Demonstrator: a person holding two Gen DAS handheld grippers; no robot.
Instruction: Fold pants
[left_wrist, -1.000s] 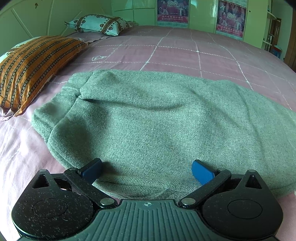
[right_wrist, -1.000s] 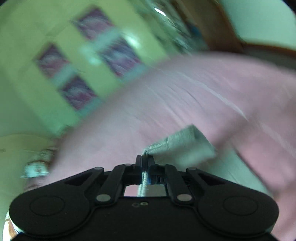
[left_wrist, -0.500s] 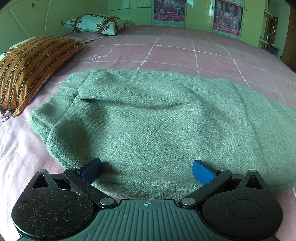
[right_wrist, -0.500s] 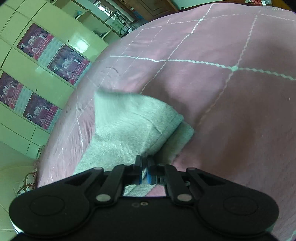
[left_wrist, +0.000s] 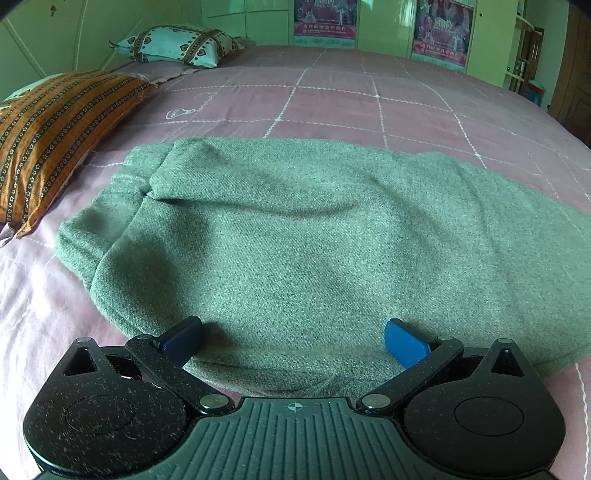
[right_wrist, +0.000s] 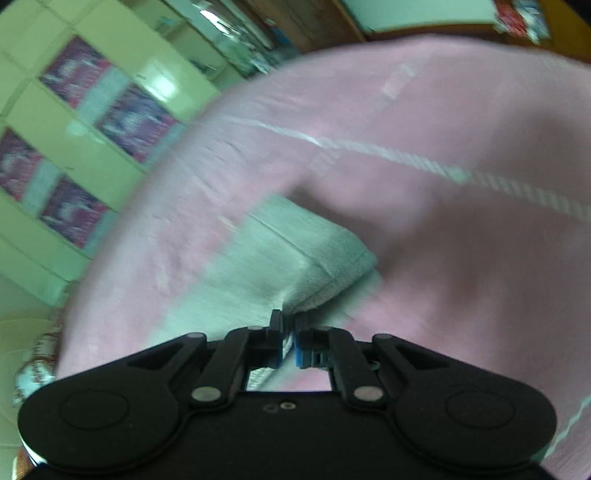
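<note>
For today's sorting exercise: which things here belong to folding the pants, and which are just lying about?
Job:
green pants
right gripper, shut on a pant end
left gripper, open over the pants

Lying about:
striped pillow
patterned pillow
posters

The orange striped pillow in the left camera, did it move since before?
No. The orange striped pillow lies in the same spot on the pink bedsheet, left of the green pants, as before.
</note>
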